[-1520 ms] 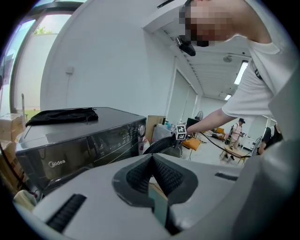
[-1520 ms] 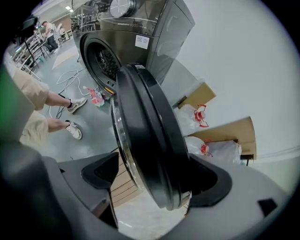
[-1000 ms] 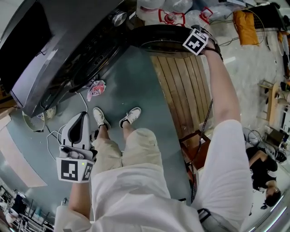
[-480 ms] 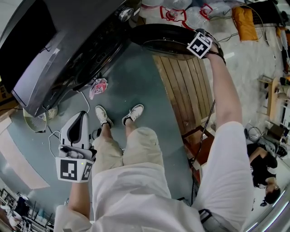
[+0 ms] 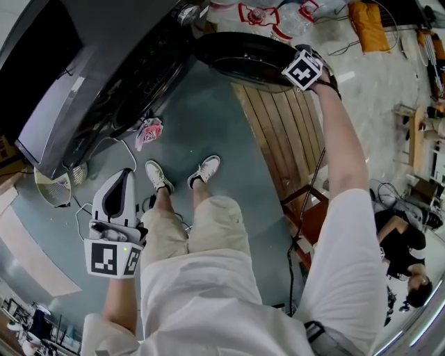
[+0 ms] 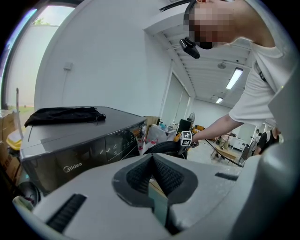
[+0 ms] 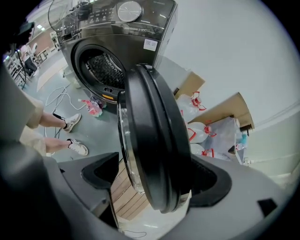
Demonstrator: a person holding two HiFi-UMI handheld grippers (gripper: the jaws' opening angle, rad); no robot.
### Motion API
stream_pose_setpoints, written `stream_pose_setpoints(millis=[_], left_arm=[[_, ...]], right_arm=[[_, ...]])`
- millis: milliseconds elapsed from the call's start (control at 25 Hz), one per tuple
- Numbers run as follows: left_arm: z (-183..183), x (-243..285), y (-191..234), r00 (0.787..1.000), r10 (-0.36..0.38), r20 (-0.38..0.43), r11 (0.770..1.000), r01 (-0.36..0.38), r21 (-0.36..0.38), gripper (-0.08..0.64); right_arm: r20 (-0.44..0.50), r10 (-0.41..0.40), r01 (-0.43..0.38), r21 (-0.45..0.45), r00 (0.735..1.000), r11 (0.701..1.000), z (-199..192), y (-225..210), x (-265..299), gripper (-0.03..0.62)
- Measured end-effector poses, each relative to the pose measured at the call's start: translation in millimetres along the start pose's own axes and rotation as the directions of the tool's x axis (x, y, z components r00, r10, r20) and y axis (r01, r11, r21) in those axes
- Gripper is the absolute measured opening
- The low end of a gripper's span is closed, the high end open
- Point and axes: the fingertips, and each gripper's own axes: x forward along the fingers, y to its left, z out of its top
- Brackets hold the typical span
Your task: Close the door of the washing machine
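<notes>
A grey-green floor [image 5: 208,118] fills the middle of the head view. At 10 o'clock stands the dark washing machine [image 5: 104,76]; in the left gripper view a black cloth [image 6: 61,115] lies on its top. A crumpled pink rag [image 5: 148,132] lies on the floor just in front of the machine, near a white cable [image 5: 78,208] at 8 o'clock. The person's two white shoes [image 5: 156,177] stand at the centre. At 1 o'clock a patch of wooden planks [image 5: 278,132] lies on the floor. Above it, at 12 o'clock, hangs the round black door [image 5: 243,59], swung out from the machine and well apart from the drum opening [image 7: 101,70]. Plastic bags [image 5: 271,14] and cardboard [image 7: 225,110] sit behind the door by the wall. Another person [image 5: 400,243] sits at 4 o'clock.

The left gripper [image 5: 125,177] is held low beside the person's left leg at 8 o'clock, pointing toward the machine. Its jaws are pressed together with nothing between them [image 6: 152,176].

The right arm reaches straight out to 1 o'clock, and the right gripper [image 5: 295,59] meets the door's outer rim. In the right gripper view its jaws [image 7: 157,185] stand wide, straddling the door's edge [image 7: 154,140]. The right jaw lies against the rim, and planks show through a gap beside the left jaw.
</notes>
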Motion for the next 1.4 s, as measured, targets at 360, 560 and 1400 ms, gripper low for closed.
stream_pose_setpoints(millis=[360,560,1400], left_arm=[[-1.8,-5.9,3.2,0.999,-0.046,-0.017,0.999,0.046,0.012,0.006],[-0.5,-10.1,6.0,0.997,-0.073,-0.024,0.997,0.074,0.024,0.006],[8.9,-31.5,41.5,0.992,-0.122,-0.023,0.992,0.123,0.026,0.006]], right_arm=[[0.049,0.020,-0.027,0.131,0.999,0.991,-11.0,24.7,-8.4,0.422],[0.098,-0.010,-0.007,0.169,0.995,0.986,-10.4,29.6,-16.5,0.422],[0.161,0.028,-0.071,0.266,0.987,0.961,10.4,103.6,-40.2,0.420]])
